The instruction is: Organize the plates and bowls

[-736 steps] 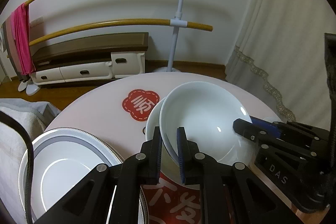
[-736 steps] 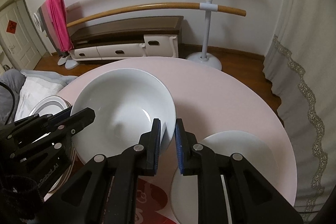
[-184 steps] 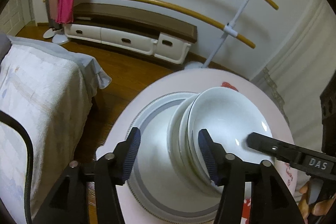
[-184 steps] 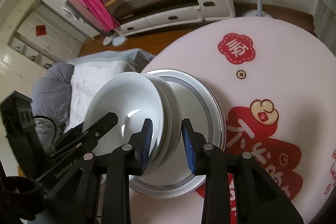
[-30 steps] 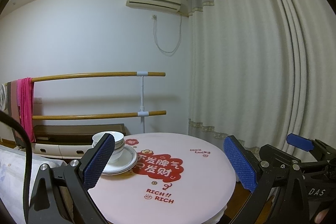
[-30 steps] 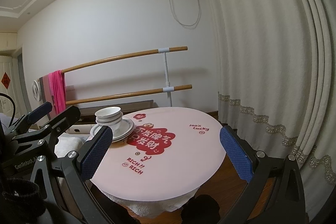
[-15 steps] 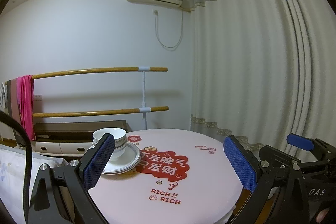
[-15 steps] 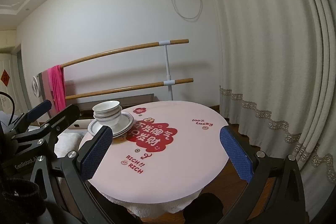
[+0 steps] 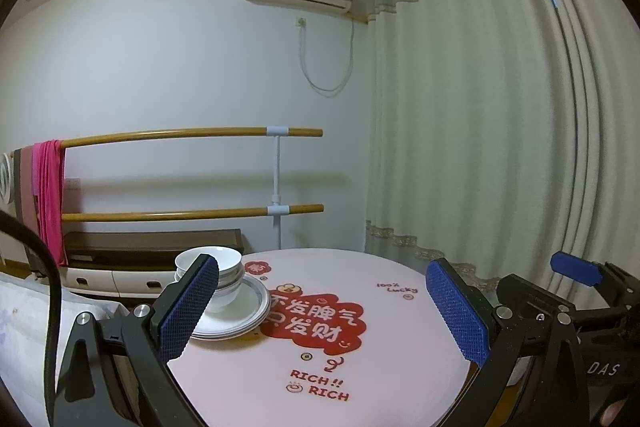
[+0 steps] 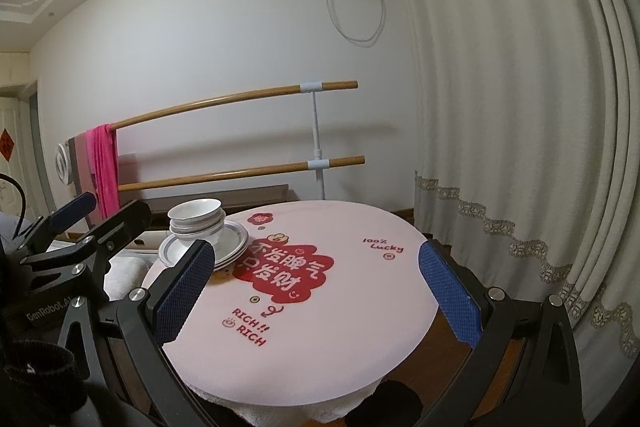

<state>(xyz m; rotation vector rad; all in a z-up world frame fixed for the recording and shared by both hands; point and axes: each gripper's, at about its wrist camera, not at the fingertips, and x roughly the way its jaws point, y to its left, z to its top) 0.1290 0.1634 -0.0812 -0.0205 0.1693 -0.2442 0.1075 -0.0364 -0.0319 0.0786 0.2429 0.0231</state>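
White bowls point(image 10: 196, 217) nested upright atop stacked grey-rimmed plates point(image 10: 234, 241).

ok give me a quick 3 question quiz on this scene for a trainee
1. True or false: the left claw is shut on a bowl.
2. Where do the stacked bowls sit? A) on the stacked plates B) straight on the tablecloth C) on the floor
3. Fill in: the pink cloth hangs over a wooden ____.

Key
1. False: both it and the right claw are wide open, holding nothing.
2. A
3. bar
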